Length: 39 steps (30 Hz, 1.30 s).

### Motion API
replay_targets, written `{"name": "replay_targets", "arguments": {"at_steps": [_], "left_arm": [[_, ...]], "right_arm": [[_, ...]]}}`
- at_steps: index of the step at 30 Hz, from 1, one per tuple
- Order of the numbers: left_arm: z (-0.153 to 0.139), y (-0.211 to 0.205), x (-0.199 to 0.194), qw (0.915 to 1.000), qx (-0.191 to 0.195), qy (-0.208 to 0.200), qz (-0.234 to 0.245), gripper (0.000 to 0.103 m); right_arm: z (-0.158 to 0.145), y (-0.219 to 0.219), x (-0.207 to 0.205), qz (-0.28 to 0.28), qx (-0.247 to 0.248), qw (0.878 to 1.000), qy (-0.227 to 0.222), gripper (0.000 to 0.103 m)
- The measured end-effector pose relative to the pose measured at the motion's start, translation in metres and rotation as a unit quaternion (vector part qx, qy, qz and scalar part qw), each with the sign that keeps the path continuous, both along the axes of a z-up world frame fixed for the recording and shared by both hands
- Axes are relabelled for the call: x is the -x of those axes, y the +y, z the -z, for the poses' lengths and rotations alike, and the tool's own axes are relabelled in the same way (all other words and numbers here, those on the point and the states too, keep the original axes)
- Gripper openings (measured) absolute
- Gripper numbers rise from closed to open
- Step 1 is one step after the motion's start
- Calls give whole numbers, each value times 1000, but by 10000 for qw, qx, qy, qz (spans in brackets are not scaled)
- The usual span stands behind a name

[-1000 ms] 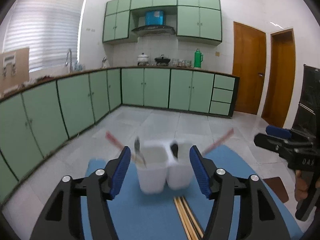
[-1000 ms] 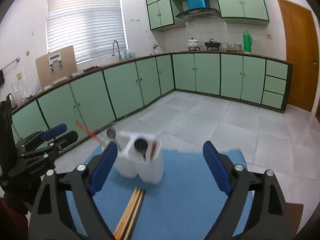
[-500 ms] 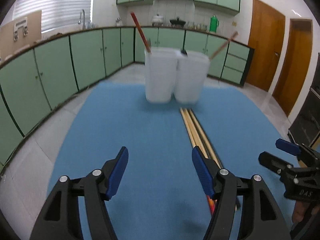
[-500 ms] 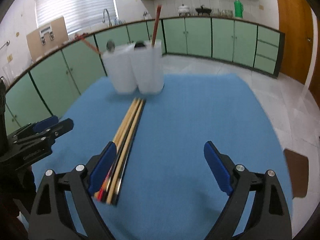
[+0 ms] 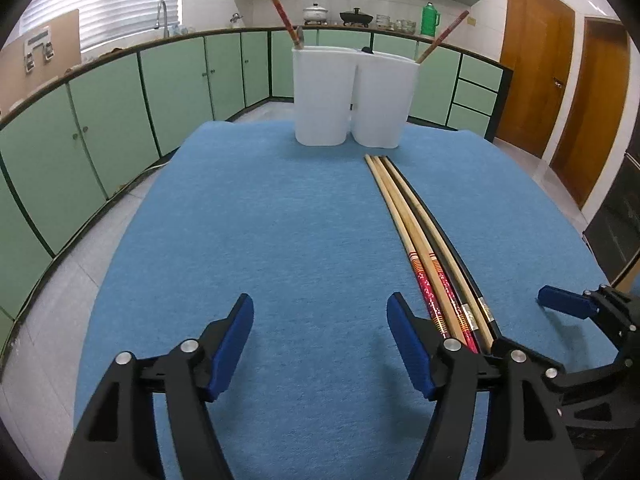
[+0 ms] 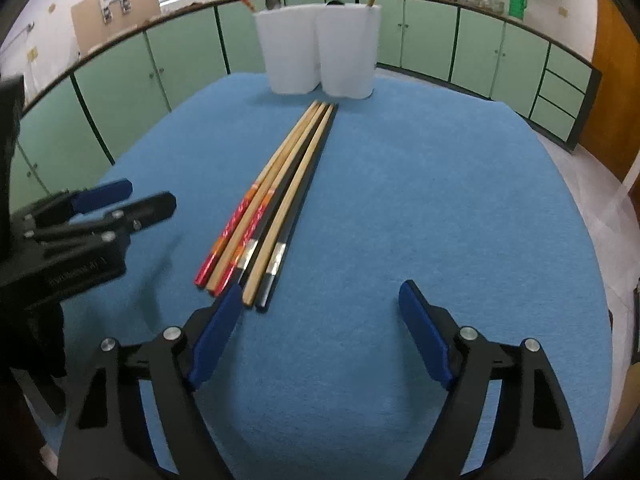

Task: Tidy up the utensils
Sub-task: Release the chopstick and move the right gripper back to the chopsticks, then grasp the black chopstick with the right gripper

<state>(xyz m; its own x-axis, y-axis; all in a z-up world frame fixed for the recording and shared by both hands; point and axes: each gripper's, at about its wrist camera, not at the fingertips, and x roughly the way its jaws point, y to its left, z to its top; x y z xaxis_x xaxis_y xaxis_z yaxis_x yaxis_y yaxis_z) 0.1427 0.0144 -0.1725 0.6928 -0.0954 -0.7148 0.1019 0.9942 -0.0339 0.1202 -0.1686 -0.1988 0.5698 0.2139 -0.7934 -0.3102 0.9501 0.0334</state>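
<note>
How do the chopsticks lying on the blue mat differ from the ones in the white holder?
The loose chopsticks lie flat in one tight bundle on the blue mat; the two red-handled chopsticks in the white holder lean outward, one per cup. The bundle mixes bamboo, red-patterned and black sticks. Neither open hand-held gripper touches them.

Blue mat [image 5: 280, 220] covering table. Green base cabinets [image 5: 112, 120] along left and far walls. Faucet [image 5: 162, 16] far left under window blinds [image 5: 112, 0]. Green thermos [image 5: 430, 19], white pot [image 5: 316, 13], black wok [image 5: 356, 16] on far counter. Brown doors [image 5: 536, 80] right.
</note>
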Motion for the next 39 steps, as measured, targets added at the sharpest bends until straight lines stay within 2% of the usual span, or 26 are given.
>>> {"name": "replay_targets", "arguments": {"at_steps": [11, 16, 18, 22, 23, 25, 26, 33, 39], "left_arm": [[2, -1, -1, 10000, -28, 36, -2, 71], [2, -1, -3, 10000, -46, 41, -9, 71], [3, -2, -3, 10000, -57, 47, -2, 71], [4, -5, -2, 10000, -77, 45, 43, 71], [4, -6, -1, 9999, -67, 55, 72, 71], [5, -8, -1, 9999, -38, 90, 121, 71], [5, -8, 0, 9998, -26, 107, 142, 71], [9, -21, 4, 9987, 110, 259, 420, 72], [14, -38, 5, 9973, -34, 381, 627, 73]], "right_arm": [[0, -18, -3, 234, 37, 9997, 24, 76], [2, -8, 0, 66, 151, 9999, 11, 72], [1, -3, 1, 14, 208, 9998, -45, 65], [0, 2, 2, -82, 197, 9997, -104, 38], [0, 4, 3, -137, 201, 9996, -118, 34], [0, 8, 4, -299, 180, 9993, -120, 14], [0, 8, 4, -308, 178, 9993, -119, 9], [-2, -10, 1, 15, 68, 9999, -96, 6], [-2, -24, -3, 201, -30, 9998, -67, 6]]}}
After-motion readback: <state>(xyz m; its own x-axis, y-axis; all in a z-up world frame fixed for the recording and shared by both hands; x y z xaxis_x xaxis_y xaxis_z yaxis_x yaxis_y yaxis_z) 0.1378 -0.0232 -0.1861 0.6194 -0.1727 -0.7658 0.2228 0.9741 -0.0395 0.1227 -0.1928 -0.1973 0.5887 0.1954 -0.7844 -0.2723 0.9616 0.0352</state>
